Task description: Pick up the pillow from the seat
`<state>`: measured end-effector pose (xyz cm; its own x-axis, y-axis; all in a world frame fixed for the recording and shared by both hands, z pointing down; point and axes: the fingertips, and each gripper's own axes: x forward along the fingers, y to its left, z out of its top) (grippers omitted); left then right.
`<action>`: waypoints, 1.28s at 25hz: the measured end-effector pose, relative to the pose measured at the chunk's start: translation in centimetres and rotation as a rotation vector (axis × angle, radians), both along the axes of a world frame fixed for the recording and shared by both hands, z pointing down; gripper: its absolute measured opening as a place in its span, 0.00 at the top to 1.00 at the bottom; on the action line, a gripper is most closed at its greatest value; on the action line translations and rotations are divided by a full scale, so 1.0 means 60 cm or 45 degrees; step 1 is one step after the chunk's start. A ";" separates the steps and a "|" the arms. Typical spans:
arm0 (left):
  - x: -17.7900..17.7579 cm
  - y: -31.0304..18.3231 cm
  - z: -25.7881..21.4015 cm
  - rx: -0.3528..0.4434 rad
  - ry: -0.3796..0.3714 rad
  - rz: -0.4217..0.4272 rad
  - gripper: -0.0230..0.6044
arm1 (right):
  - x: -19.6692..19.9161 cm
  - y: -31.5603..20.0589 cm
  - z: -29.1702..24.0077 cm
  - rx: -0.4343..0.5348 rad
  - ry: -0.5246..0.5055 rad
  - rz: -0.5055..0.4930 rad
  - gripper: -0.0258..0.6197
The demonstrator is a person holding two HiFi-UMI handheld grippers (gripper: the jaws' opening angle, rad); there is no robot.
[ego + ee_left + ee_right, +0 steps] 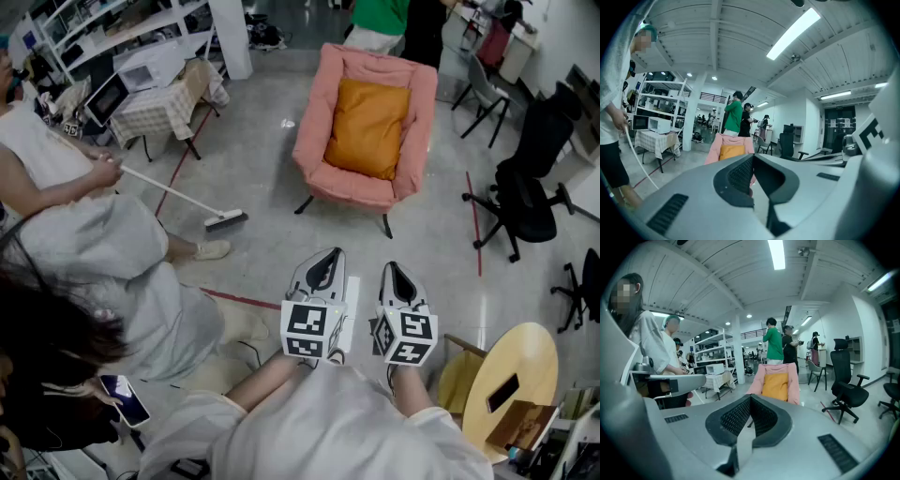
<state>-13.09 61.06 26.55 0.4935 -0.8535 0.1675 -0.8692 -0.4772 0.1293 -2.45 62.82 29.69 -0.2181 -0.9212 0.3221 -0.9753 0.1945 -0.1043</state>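
Note:
An orange pillow (367,127) leans against the back of a pink armchair (314,131) across the floor ahead. The pillow (776,386) also shows in the right gripper view, and the pillow (731,151) in the left gripper view, far off beyond the jaws. My left gripper (328,257) and right gripper (391,271) are held side by side close to my body, well short of the chair. Both are shut with nothing between their jaws.
A seated person in white at the left holds a broom (197,207) on the floor. A black office chair (525,197) stands right, a round wooden table (511,394) at lower right. Two people stand behind the armchair. A cloth-covered table (159,108) with a microwave is at back left.

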 end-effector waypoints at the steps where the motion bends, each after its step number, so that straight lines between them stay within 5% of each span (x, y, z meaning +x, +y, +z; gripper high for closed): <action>1: -0.001 0.000 0.001 -0.002 -0.001 0.000 0.95 | -0.001 0.000 0.000 -0.001 -0.001 -0.002 0.92; 16: -0.008 -0.017 0.008 -0.017 -0.024 -0.001 0.95 | -0.010 -0.013 0.014 -0.028 -0.057 0.000 0.91; 32: -0.071 -0.138 0.020 -0.030 0.022 -0.045 0.95 | -0.033 -0.118 0.021 -0.041 -0.042 0.054 0.91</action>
<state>-17.37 52.75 27.75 0.4662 -0.8663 0.1793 -0.8830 -0.4431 0.1551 -4.44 55.73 30.93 -0.1903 -0.9191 0.3451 -0.9785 0.1492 -0.1423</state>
